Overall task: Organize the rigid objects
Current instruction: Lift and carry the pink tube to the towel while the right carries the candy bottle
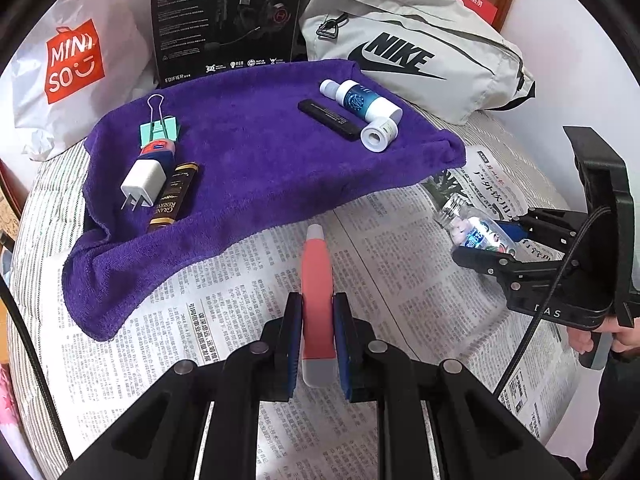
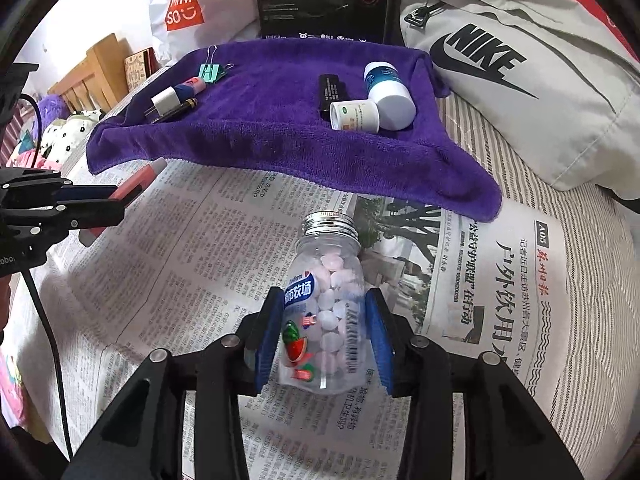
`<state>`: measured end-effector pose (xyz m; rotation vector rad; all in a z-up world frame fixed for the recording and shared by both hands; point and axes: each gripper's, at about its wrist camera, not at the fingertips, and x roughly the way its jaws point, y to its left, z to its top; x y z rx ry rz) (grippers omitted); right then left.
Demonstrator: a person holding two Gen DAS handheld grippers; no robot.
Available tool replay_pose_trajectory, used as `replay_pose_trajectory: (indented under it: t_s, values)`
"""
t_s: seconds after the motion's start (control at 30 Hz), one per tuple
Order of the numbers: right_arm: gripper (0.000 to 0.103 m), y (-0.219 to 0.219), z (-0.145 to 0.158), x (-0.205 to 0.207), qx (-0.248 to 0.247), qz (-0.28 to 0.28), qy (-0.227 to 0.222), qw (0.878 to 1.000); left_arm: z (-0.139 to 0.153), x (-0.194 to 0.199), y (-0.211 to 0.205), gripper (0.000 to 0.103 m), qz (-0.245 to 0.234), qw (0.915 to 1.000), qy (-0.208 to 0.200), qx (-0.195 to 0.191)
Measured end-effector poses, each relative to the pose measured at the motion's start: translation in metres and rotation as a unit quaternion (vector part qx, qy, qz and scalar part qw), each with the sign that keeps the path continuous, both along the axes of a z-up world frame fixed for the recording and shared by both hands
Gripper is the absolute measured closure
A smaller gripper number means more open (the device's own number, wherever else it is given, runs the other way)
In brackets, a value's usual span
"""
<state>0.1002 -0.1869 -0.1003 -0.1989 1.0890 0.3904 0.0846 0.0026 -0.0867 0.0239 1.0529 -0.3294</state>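
Pink tube point(image 1: 317, 280) clamped between left gripper point(image 1: 317, 344) jaws; clear candy bottle point(image 2: 326, 300) clamped in right gripper point(image 2: 325, 336), over newspaper point(image 2: 200, 264).

Left gripper point(image 1: 317, 336): jaws closed on a pink tube point(image 1: 316, 280), blue pads pressed flat to its two sides, fingers pointing steeply down and toward the far side. Right gripper point(image 2: 324, 336): jaws part-way apart, blue pads against the sides of a clear bottle point(image 2: 328, 300), likewise pitched steeply downward. In the left wrist view the right gripper point(image 1: 490, 242) enters from the right, its fingers pointing left, with a hand point(image 1: 600, 338) wrapped round its handle. In the right wrist view the left gripper point(image 2: 120, 196) enters from the left.
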Motion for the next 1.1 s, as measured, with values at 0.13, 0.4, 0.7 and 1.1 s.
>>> replay_pose_trajectory:
  t_s: [0.13, 0.4, 0.7, 1.1]
  values:
    - [0.062, -0.002, 0.001, 0.001, 0.007, -0.003, 0.007, 1.0, 0.003, -0.001, 0.001, 0.088, 0.0, 1.0, -0.004, -0.001]
    - [0.062, -0.005, 0.019, -0.006, 0.048, 0.007, 0.009, 0.999, 0.017, -0.001, 0.006, 0.088, 0.0, 0.9998, -0.019, -0.005]
    - [0.062, 0.0, 0.049, 0.0, 0.064, 0.02, -0.009, 0.998, 0.035, 0.004, 0.009, 0.088, 0.002, 0.9993, -0.036, -0.003]
    - [0.062, 0.009, 0.084, 0.029, 0.077, 0.022, -0.039, 0.996, 0.054, 0.025, 0.018, 0.088, 0.013, 0.9984, -0.055, 0.004]
